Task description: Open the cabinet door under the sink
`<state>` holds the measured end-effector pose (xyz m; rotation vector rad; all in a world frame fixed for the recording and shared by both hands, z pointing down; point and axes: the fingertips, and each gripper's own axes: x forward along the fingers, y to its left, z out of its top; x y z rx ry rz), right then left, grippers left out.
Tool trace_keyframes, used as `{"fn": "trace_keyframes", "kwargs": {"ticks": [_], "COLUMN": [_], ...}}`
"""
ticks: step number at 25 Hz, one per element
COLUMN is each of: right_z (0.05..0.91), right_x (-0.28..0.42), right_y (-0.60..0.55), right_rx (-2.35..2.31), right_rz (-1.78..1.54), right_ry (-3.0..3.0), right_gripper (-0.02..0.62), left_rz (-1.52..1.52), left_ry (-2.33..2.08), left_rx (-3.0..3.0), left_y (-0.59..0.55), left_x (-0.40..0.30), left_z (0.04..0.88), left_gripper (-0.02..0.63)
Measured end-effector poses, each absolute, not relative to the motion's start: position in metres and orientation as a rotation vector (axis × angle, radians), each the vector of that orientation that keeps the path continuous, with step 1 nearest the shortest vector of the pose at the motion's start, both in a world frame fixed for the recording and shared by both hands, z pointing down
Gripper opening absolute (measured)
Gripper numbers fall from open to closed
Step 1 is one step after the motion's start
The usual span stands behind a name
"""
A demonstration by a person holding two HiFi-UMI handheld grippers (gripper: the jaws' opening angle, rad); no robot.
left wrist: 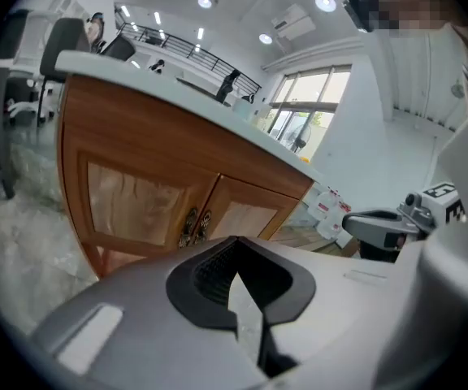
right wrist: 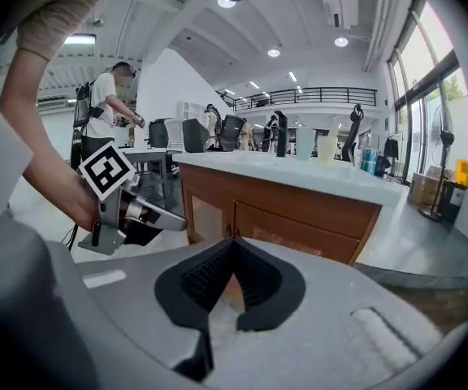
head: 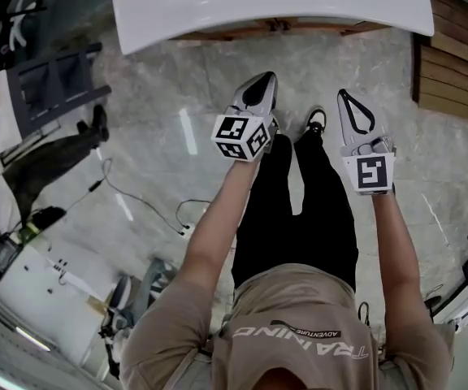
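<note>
Under the worktop [head: 275, 2], we are eyeing stiff, probably light hinged doors [left wrist: 136, 205]; likely hooking the center handles [left wrist: 195, 224]. Left claw [head: 260, 88] and right claw [head: 354, 106] pressed together, empty.

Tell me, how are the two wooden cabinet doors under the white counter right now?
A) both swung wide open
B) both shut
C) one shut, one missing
B: in the left gripper view both cabinet doors sit flat and closed, with their handles side by side at the middle.
</note>
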<state>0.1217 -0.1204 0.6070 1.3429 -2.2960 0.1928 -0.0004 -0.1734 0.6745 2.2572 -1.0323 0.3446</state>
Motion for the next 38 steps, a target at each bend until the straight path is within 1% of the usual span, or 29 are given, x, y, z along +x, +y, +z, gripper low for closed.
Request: {"fn": "trace_keyframes", "kwargs": {"ticks": [4,8,12,16,19,24,27,30,34,38], "right_z": [0.644,0.670,0.681,0.689,0.694,0.688,0.687,0.686,0.689,0.692], "right_x": [0.126,0.118,0.116,0.119,0.121,0.119,0.116,0.114,0.119,0.125], "right_y": [-0.115,-0.113,-0.118,-0.121,-0.118,-0.115,-0.110,-0.106,-0.103,-0.101], "right_rx": [1.389,1.402,1.368,1.391,1.388,1.347,1.324,1.316,1.297,1.284], "right_rz": [0.274,0.387,0.347,0.357,0.385,0.334,0.334,0.351,0.379,0.393], "right_ry": [-2.291,-2.283,-2.303,-2.327,-2.321,-2.354,-2.359,-2.366,-2.377,-2.386], "right_gripper": [0.002,0.002,0.002,0.002,0.002,0.002,0.002,0.002,0.002,0.002], "left_rz": [0.296,0.203,-0.127,-0.365,-0.631,-0.845,-0.875,-0.849,-0.868,-0.894], "left_ry": [-1.015,-1.029,-1.007,-0.994,-0.889,-0.797,-0.808,-0.833,-0.851,-0.853], "left_rx": [2.102,2.012,1.853,1.587,1.438,1.354,1.331,1.327,1.310,1.303], "left_y": [-0.172,-0.179,-0.193,-0.197,-0.205,-0.210,-0.211,-0.214,-0.225,-0.238], "left_x": [0.001,-0.008,-0.015,-0.029,-0.028,-0.029,-0.032,-0.029,-0.022,-0.015], "left_z": [0.720,0.745,0.756,0.776,0.765,0.756,0.761,0.773,0.786,0.790], "left_gripper": [0.015,0.015,0.015,0.015,0.014,0.014,0.086,0.092,0.124,0.132]}}
